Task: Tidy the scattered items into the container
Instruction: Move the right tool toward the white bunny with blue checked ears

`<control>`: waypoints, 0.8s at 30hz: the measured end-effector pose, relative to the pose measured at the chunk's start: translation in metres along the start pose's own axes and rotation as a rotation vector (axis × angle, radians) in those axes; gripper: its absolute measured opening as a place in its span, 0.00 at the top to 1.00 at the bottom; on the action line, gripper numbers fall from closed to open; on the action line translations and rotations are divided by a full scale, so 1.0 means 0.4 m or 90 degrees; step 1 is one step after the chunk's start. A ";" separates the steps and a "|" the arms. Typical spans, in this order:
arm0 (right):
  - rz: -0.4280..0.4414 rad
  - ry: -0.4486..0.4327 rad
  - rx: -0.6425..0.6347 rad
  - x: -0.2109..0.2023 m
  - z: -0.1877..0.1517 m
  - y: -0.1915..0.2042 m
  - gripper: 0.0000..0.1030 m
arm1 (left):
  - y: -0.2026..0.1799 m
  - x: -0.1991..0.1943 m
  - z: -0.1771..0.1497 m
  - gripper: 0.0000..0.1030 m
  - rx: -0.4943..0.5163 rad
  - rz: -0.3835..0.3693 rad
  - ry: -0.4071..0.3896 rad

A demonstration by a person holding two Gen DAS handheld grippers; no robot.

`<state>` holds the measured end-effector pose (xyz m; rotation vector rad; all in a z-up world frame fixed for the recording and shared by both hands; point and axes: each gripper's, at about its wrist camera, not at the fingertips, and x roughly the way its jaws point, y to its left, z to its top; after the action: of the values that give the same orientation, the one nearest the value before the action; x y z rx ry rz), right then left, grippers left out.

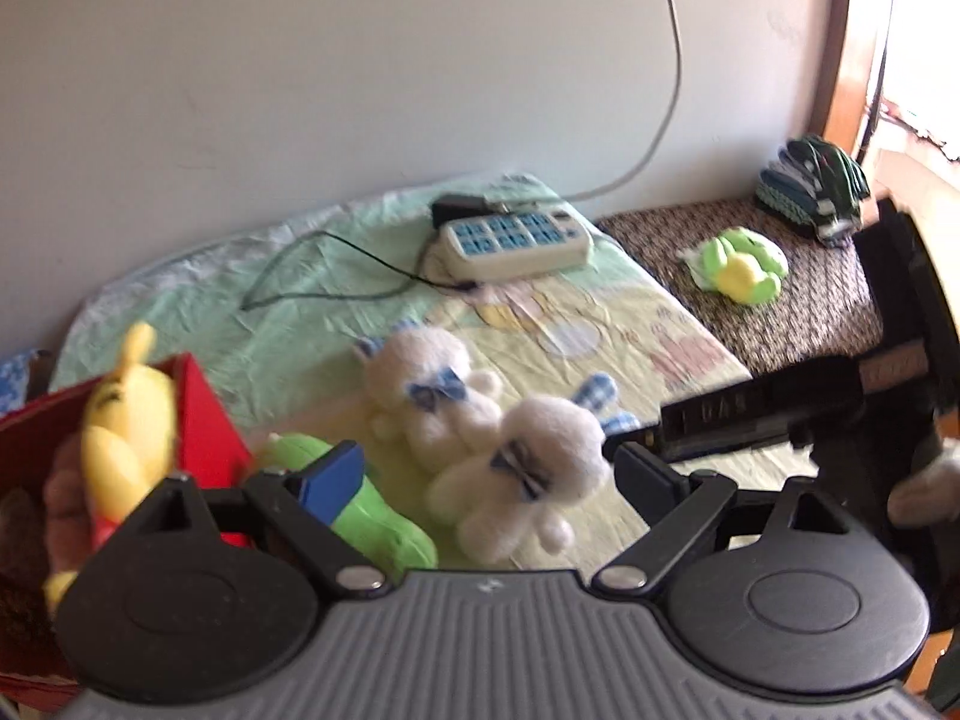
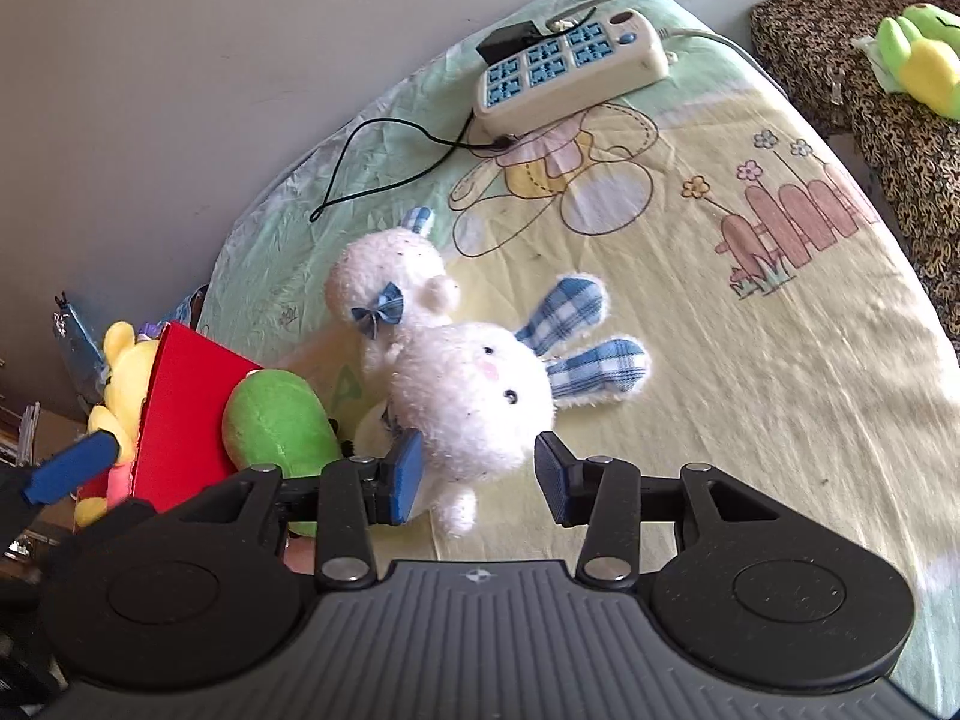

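**A:** Your right claw is hanging over the nearer white bunny, jaws partly apart, the blue pads sitting either side of its head and not pressing. No earlier shot, so that's all I'm saying there. The bunny is lying with its long axis running from just under the claw out to the right, checked ears pointing away right.

**B:** And your left claw is standing wide, nothing in it. It's sitting over the green plush, with the red box just left of its left pad.

**A:** The right view is showing the second bunny lying behind the first, touching it.

**B:** The left view is giving you the inside of the box though: a yellow plush is sticking up out of it. It's also catching your right claw coming in from the right. Blurry, mind.
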<state>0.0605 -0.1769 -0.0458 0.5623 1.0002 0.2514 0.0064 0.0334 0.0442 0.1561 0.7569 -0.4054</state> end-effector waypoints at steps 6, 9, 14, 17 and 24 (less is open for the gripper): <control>0.007 0.005 0.019 0.001 0.027 -0.035 0.55 | -0.019 0.073 -0.052 0.11 -0.023 -0.008 0.066; 0.022 0.029 0.048 0.026 0.036 -0.051 0.48 | -0.017 0.109 -0.036 0.07 -0.025 -0.015 0.057; 0.051 0.060 0.080 0.054 0.043 -0.054 0.46 | -0.007 0.202 -0.009 0.06 -0.010 -0.050 0.073; 0.057 0.065 0.090 0.060 0.052 -0.058 0.39 | -0.008 0.251 -0.009 0.05 -0.004 -0.069 0.089; 0.078 0.086 0.132 0.093 0.063 -0.091 0.39 | -0.019 0.305 -0.030 0.03 -0.017 -0.084 0.124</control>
<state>0.0997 -0.1988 -0.0824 0.8056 1.1315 0.2991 0.0756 -0.0067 -0.0491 0.1220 0.9680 -0.5093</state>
